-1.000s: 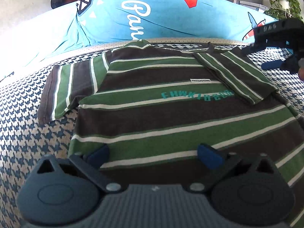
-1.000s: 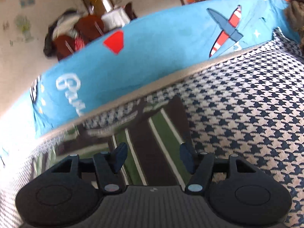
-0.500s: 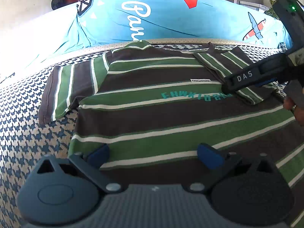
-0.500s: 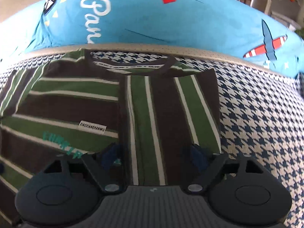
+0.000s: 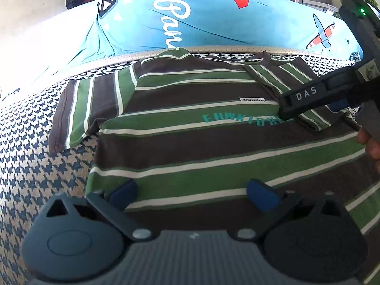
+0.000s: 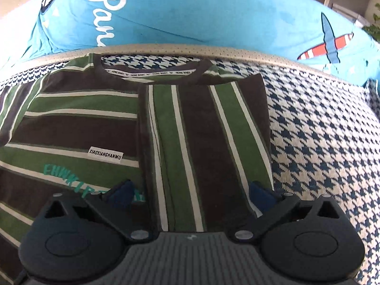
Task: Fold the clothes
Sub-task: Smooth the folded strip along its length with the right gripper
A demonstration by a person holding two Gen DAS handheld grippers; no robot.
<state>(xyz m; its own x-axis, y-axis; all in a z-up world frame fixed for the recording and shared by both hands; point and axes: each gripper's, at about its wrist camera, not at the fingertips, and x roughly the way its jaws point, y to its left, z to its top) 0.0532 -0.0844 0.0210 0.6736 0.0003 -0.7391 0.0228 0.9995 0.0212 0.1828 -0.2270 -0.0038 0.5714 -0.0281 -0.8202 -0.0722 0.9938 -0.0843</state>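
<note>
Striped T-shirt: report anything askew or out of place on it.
Only a half-done fold stands out. On the green, brown and white striped T-shirt, one sleeve lies folded in across the chest, covering the end of the teal lettering; the other sleeve is spread flat on the houndstooth cover.

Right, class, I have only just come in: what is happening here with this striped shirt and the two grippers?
A person is folding a green and brown striped T-shirt laid flat on a houndstooth cover. One sleeve is already folded in over the chest; the other sleeve lies spread out. The right gripper hovers open over the folded sleeve. The left gripper is open above the lower part of the shirt. Neither grips any cloth.
</note>
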